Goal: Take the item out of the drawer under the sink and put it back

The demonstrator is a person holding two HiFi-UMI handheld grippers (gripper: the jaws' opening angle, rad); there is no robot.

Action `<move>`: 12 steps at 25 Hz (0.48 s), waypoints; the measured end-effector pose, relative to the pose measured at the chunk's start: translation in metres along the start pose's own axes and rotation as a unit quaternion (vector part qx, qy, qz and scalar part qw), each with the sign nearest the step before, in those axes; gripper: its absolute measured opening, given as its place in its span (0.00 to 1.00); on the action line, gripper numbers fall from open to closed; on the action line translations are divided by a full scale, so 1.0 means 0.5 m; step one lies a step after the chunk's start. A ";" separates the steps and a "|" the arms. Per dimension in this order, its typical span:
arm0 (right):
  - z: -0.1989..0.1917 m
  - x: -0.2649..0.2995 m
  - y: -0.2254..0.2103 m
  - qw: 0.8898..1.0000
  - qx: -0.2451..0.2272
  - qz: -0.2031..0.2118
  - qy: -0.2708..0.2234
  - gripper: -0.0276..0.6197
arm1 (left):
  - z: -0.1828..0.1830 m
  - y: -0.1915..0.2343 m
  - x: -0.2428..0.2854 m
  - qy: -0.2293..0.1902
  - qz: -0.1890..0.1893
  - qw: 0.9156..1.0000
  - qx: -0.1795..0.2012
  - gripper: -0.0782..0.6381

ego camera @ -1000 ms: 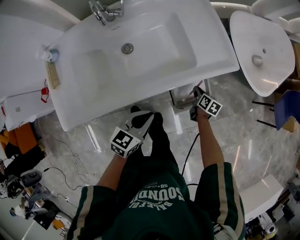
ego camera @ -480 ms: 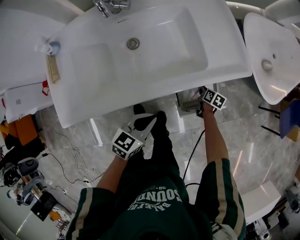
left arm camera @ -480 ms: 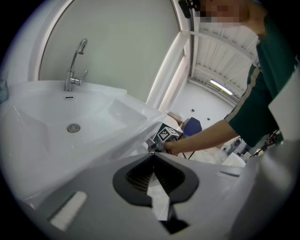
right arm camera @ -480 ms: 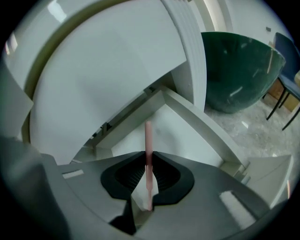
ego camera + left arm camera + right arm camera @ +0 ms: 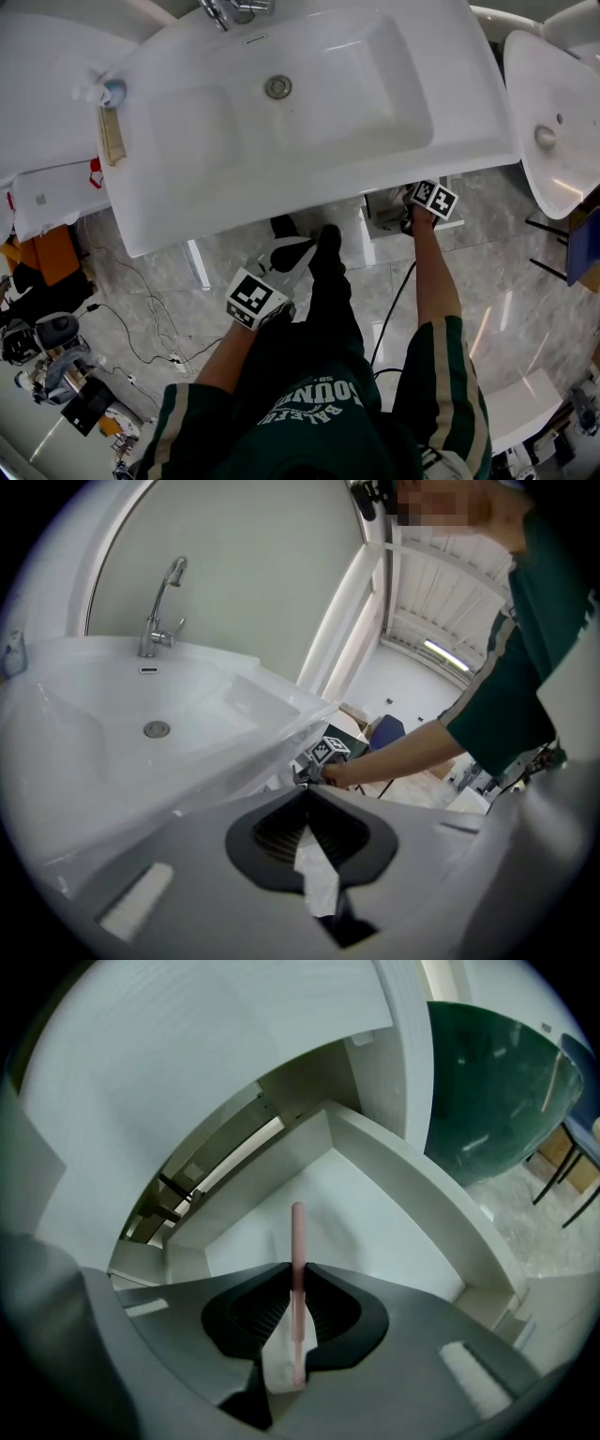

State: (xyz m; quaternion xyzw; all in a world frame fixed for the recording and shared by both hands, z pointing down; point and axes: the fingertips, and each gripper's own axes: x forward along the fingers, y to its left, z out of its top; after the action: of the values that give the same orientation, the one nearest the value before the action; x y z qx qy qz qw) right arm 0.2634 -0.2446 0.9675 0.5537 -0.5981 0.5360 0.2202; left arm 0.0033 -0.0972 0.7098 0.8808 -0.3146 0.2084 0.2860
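The white drawer (image 5: 441,223) under the sink (image 5: 281,103) stands pulled out at the sink's front right. My right gripper (image 5: 410,200) is at the drawer, shut on a thin pink stick (image 5: 297,1237). In the right gripper view the stick points upright from between the jaws, over the drawer (image 5: 436,1199), whose white inside shows nothing else. My left gripper (image 5: 295,251) hangs in front of the sink near the person's legs, jaws together with nothing between them (image 5: 305,794). In the left gripper view the right gripper (image 5: 314,768) shows below the sink rim (image 5: 234,761).
A faucet (image 5: 159,611) stands at the back of the sink, a small bottle (image 5: 108,94) and a wooden brush (image 5: 111,139) on its left side. A second basin (image 5: 553,122) is at the right, a blue chair (image 5: 586,246) beyond it. Cables (image 5: 141,319) lie on the marble floor.
The right gripper with the pink stick has stayed at the drawer, drawing slightly closer under the sink rim as the head view shifted. The left gripper has barely moved.
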 end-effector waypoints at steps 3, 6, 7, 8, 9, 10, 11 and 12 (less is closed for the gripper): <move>-0.010 0.010 0.007 1.000 -0.007 -0.001 0.013 0.12 | -0.003 0.013 -0.008 0.002 0.007 1.000 -0.002 0.18; -0.024 0.011 0.004 1.000 0.003 -0.007 0.026 0.13 | 0.001 0.021 -0.018 0.000 0.009 1.000 -0.003 0.18; -0.023 0.008 0.003 1.000 0.004 -0.009 0.023 0.14 | 0.002 0.024 -0.022 -0.002 0.010 1.000 -0.004 0.18; -0.021 0.005 0.005 1.000 0.003 -0.010 0.020 0.14 | 0.004 0.027 -0.026 -0.003 0.011 1.000 -0.004 0.18; -0.017 0.002 0.009 1.000 0.000 -0.008 0.016 0.14 | 0.007 0.031 -0.032 -0.005 0.013 1.000 -0.004 0.18; -0.011 -0.002 0.014 1.000 -0.004 -0.006 0.011 0.14 | 0.012 0.034 -0.037 -0.008 0.015 1.000 -0.005 0.18; -0.007 -0.010 0.019 1.000 -0.007 -0.005 0.006 0.14 | 0.017 0.034 -0.042 -0.011 0.016 1.000 -0.005 0.18; -0.003 -0.022 0.024 1.000 -0.009 -0.004 0.001 0.14 | 0.024 0.033 -0.047 -0.014 0.017 1.000 -0.006 0.18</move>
State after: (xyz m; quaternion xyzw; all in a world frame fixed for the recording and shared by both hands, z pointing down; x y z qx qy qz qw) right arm 0.2555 -0.2408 0.9538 0.5537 -0.6004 0.5299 0.2285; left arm -0.0223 -0.1050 0.6941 0.8765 -0.3345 0.1991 0.2832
